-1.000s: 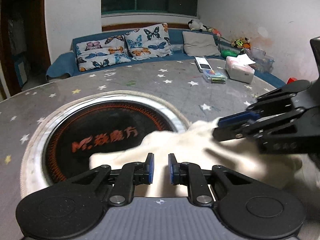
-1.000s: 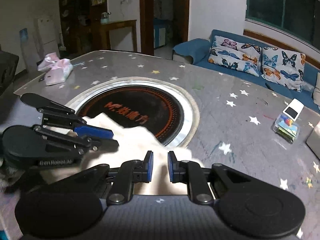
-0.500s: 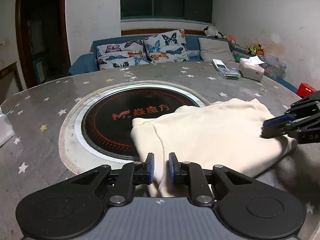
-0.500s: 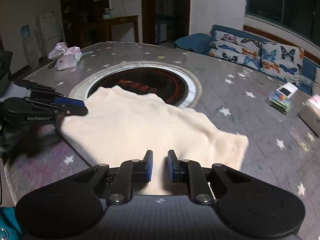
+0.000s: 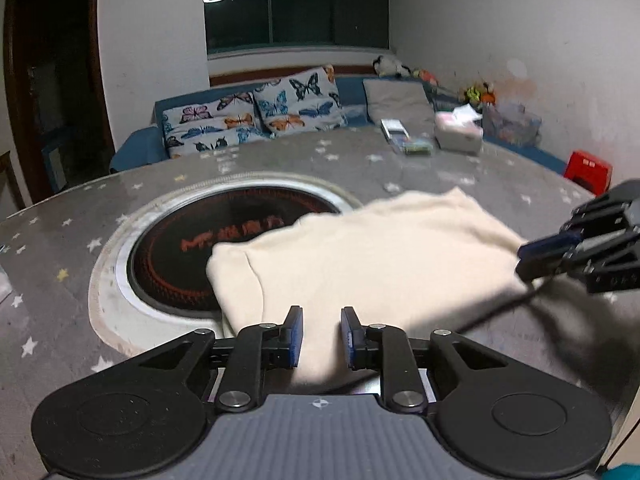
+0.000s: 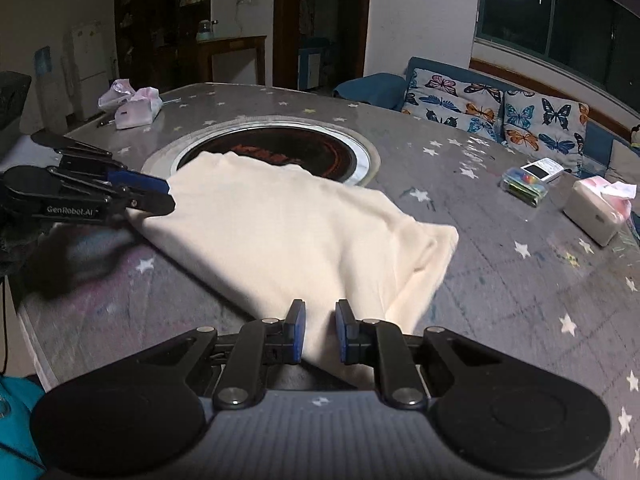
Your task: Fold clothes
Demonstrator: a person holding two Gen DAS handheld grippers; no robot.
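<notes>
A cream garment point(image 5: 380, 256) lies folded flat on the grey star-patterned table point(image 5: 60, 248), its far corner over the round black hob point(image 5: 168, 268). My left gripper point(image 5: 320, 312) has the garment's near edge between its blue pads; its jaws are opening while the cloth still fills the gap. In the right wrist view the left gripper point(image 6: 166, 196) sits at the garment's point(image 6: 280, 232) left corner. My right gripper point(image 6: 320, 308) is shut on the near hem at the other corner. From the left wrist view the right gripper point(image 5: 524, 256) shows at the cloth's right edge.
A tissue box point(image 6: 596, 216), a small clear box point(image 6: 524, 188) and a white handset point(image 6: 542, 170) lie at the table's far right. Pink tissue packs point(image 6: 132, 108) lie far left. A sofa with butterfly cushions point(image 5: 256, 120) runs behind. A red stool point(image 5: 588, 170) stands beside the table.
The bunched garment has been drawn out and laid flat. Both grippers have moved apart and back toward the near edge, holding its corners. The left pads stand slightly wider.
</notes>
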